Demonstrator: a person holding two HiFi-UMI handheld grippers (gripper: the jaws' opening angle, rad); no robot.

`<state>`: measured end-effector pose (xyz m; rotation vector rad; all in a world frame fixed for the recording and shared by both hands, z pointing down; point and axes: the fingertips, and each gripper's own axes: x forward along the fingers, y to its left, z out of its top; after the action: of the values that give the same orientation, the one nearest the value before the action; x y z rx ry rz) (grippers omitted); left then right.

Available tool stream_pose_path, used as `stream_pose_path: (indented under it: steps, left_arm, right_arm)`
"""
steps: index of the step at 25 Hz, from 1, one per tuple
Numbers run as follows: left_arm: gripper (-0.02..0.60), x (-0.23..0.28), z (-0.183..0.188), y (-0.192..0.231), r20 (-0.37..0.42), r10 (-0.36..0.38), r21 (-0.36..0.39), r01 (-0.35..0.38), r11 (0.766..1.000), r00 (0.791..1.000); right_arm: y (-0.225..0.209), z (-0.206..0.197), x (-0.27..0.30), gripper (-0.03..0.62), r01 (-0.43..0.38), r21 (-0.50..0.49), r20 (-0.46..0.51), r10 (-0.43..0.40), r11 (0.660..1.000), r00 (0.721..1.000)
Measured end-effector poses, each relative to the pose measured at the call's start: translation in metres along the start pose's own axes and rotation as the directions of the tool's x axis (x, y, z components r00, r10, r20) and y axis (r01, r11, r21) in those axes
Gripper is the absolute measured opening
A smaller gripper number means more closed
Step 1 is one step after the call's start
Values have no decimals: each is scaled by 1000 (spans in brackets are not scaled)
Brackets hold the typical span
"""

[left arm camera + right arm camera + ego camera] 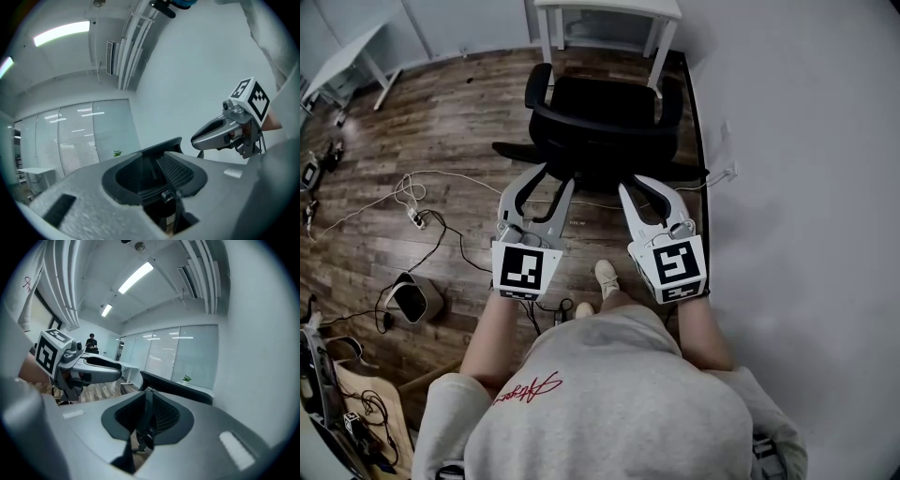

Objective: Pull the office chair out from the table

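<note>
Reaching forward from just behind it, both tools meet the black mesh-backed office chair (600,117), which stands directly ahead with its seat turned toward the white tabletop (609,7) and its backrest toward the person. The backrest's upper rim runs left to right across the head view, and the two tools sit side by side along it, so neither hand is clearly nearer. The left hand-held gripper (551,180) is left of the rim's middle. Its jaws are half closed around the black edge, which its own view shows between the pads, though the pads do not look pressed home, so I judge that side not yet clamped. The right hand-held gripper (645,187) is right of the middle, and its jaws look clenched on the same edge. The coming pull would run straight back toward the person, square to that rim. The person's light shoe (607,277) is planted on that line, just behind the chair's black star base (508,148). A white cable (469,176) crosses the dark wooden floor (441,112) toward the base and could catch a castor. The white wall (806,141) stands close on the right. A white power strip (415,218) and a small grey bin (414,298) lie well to the left, clear of the path.
</note>
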<state>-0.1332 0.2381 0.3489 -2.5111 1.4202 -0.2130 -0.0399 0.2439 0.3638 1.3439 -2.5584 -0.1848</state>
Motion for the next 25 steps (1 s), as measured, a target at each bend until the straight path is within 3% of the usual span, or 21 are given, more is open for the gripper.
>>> stream_pose_path:
  steps: [9, 16, 25]
  left_arm:
    - [58, -8, 25, -3, 78, 20, -21, -19, 1000, 997]
    - [-3, -12, 40, -3, 133, 26, -18, -24, 1000, 991]
    - [-6, -14, 44, -8, 133, 14, -2, -14, 1000, 991]
  right_arm:
    - [-4, 15, -13, 1, 25, 37, 55, -27, 999, 998]
    - [1, 29, -19, 0, 3, 44, 94, -7, 999, 996]
    - [-3, 40, -27, 0, -5, 83, 131, -6, 997, 991]
